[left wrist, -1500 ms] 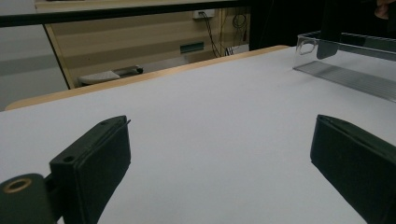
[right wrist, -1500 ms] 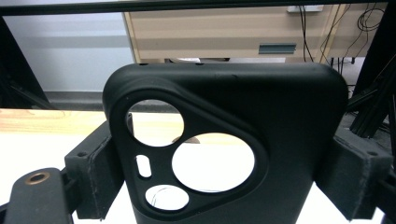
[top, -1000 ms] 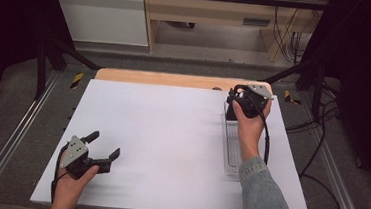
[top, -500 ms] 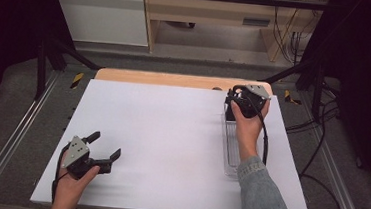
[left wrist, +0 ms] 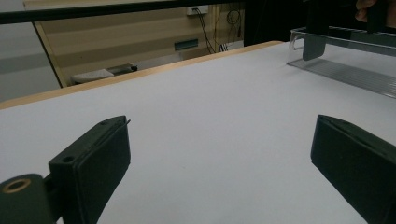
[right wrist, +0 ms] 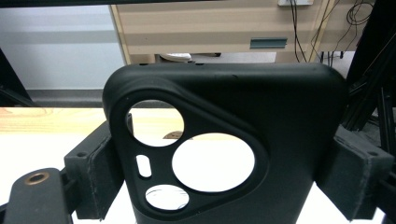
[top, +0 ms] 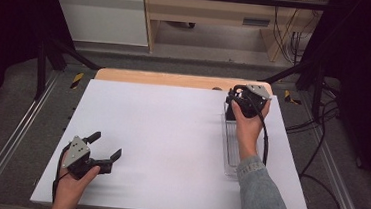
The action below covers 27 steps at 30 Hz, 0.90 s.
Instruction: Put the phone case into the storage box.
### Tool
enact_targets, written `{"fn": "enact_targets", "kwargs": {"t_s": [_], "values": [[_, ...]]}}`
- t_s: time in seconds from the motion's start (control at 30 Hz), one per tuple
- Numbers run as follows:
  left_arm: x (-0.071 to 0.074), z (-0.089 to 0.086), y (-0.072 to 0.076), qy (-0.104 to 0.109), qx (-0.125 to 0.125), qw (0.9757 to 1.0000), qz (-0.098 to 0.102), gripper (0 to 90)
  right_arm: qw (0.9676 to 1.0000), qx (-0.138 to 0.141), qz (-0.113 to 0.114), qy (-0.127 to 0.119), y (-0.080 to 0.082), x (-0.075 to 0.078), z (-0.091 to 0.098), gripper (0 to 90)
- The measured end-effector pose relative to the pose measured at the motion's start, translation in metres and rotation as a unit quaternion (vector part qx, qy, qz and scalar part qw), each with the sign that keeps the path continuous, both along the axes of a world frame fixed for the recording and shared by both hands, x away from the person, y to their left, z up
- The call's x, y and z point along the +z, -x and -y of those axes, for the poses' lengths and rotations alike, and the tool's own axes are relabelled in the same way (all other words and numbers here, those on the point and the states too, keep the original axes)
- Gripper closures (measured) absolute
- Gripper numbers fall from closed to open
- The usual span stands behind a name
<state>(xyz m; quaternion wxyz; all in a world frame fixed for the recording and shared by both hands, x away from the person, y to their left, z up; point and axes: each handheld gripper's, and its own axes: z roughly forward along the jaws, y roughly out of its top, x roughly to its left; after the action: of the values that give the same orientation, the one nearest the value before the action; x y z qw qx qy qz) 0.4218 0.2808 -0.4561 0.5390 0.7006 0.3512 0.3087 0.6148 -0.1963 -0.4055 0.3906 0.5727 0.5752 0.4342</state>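
My right gripper is shut on a black phone case with round camera cut-outs. The case stands upright between the two jaws, and each pad lies against one of its sides. In the high view the right gripper hangs over the far end of a clear plastic tray at the table's right. My left gripper rests near the front left corner of the white table top. Its jaws stand wide open with nothing between them. In the left gripper view the left gripper faces the tray across bare table.
A wooden strip runs along the table's far edge. Black frame posts and cables flank the table on both sides. A wooden cabinet stands behind it.
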Motion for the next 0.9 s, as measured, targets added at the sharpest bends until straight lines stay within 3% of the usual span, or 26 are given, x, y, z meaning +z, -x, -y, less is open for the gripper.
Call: {"fn": "enact_targets", "kwargs": {"t_s": [0.9], "values": [[-0.0003, 0.001, 0.0003, 0.0, -0.002, 1.0, 0.001, 4.9, 0.9999, -0.015, 0.006, 0.006, -0.0069, -0.0053, -0.0024, 13.2]]}}
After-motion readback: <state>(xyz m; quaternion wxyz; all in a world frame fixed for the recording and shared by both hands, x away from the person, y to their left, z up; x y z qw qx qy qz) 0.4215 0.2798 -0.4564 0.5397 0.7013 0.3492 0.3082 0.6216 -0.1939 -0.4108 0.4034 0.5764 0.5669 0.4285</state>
